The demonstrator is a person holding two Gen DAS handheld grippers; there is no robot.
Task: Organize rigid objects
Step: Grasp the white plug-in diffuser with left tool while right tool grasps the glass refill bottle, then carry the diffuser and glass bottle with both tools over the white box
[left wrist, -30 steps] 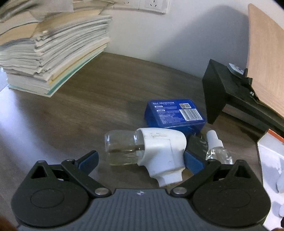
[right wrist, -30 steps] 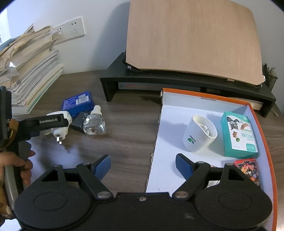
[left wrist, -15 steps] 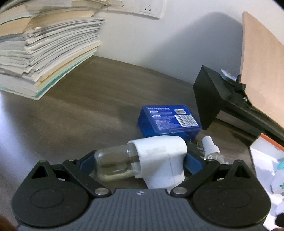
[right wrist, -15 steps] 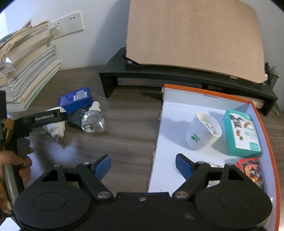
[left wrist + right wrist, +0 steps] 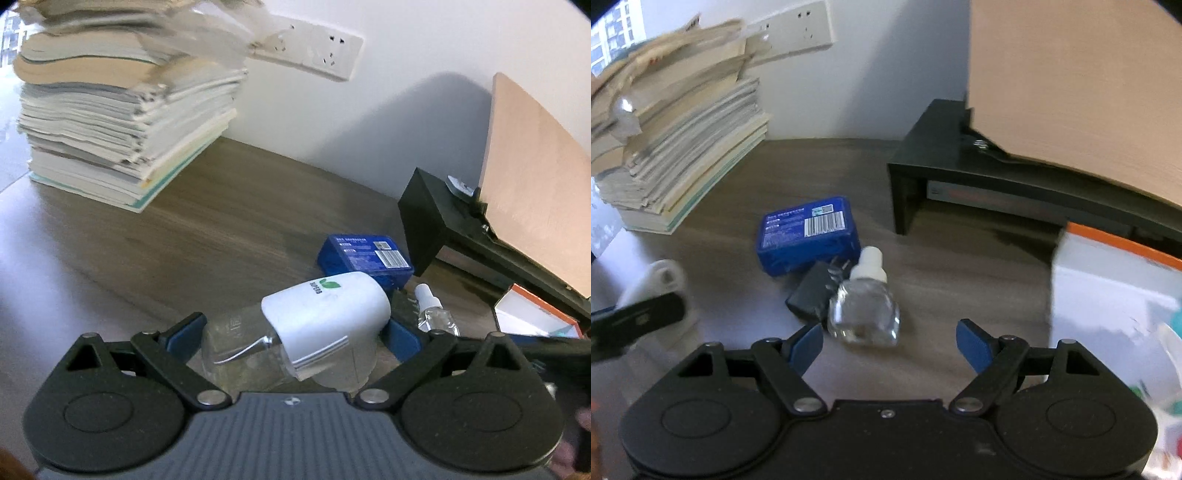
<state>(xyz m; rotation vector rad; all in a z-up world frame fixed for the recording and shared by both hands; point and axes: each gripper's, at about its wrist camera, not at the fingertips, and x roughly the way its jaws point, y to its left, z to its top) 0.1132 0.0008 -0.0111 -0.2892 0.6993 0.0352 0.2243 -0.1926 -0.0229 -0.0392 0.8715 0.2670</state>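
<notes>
My left gripper (image 5: 295, 334) is shut on a white plug-in vaporiser (image 5: 325, 310) with a clear bottle (image 5: 236, 343) screwed into it, and holds it tilted above the brown table. The same white vaporiser (image 5: 661, 277) shows blurred at the left edge of the right wrist view. My right gripper (image 5: 892, 345) hangs low over a small clear bottle with a white cap (image 5: 864, 310). Its jaws are closing; the bottle lies just ahead of the left fingertip and neither pad touches it. A black plug adapter (image 5: 812, 291) and a blue box (image 5: 809, 232) lie right behind the bottle.
A tall stack of papers (image 5: 676, 147) stands at the back left under a wall socket (image 5: 798, 33). A black stand (image 5: 960, 173) carries a wooden board (image 5: 1071, 81) at the back right. A white box with an orange rim (image 5: 1108, 243) sits on the right.
My left gripper closed on the white vaporiser and lifted it off the table, tilting it. My right gripper swung left and down, from over the white box to the small clear bottle.
</notes>
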